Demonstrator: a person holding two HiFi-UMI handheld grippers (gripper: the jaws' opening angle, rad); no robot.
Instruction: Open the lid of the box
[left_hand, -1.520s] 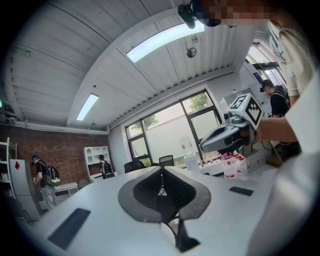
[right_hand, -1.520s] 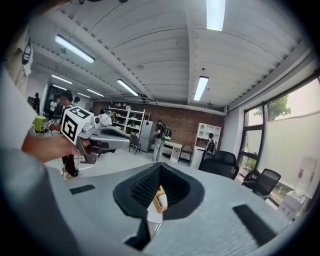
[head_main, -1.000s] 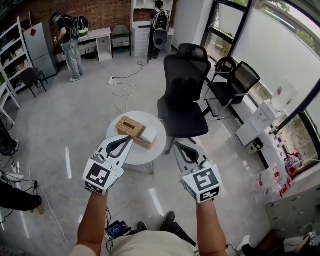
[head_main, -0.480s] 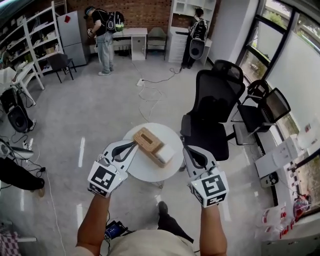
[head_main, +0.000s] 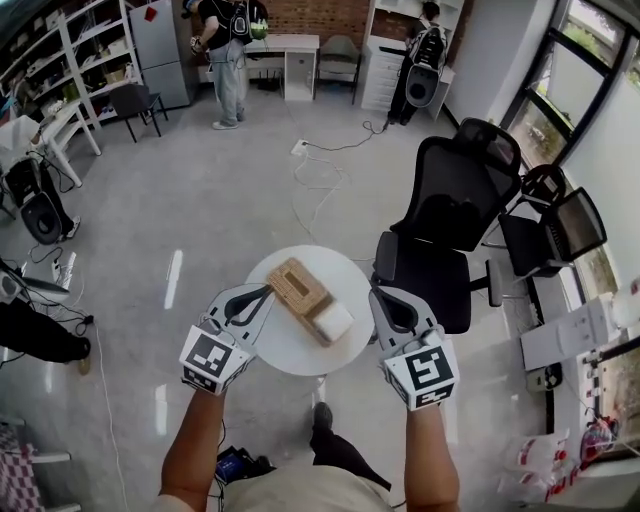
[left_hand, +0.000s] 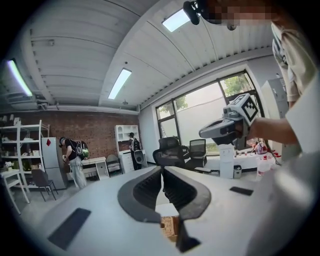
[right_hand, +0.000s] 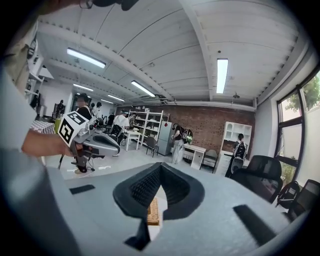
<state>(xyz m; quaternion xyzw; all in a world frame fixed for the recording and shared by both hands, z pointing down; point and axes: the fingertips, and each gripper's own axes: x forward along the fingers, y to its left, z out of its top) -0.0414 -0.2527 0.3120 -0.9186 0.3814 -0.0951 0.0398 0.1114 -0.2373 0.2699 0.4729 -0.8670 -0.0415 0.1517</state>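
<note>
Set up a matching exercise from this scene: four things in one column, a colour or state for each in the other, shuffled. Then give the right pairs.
Things:
1. woven box
2. office chair
3. round table
4. left gripper

Colour or state:
A. black, standing on the floor beside the table
B. shut, with nothing between its jaws
C. white, with the box on it
D. tan, lying on the table top

Pairs: 1-D, 2-A, 3-C, 4-B
</note>
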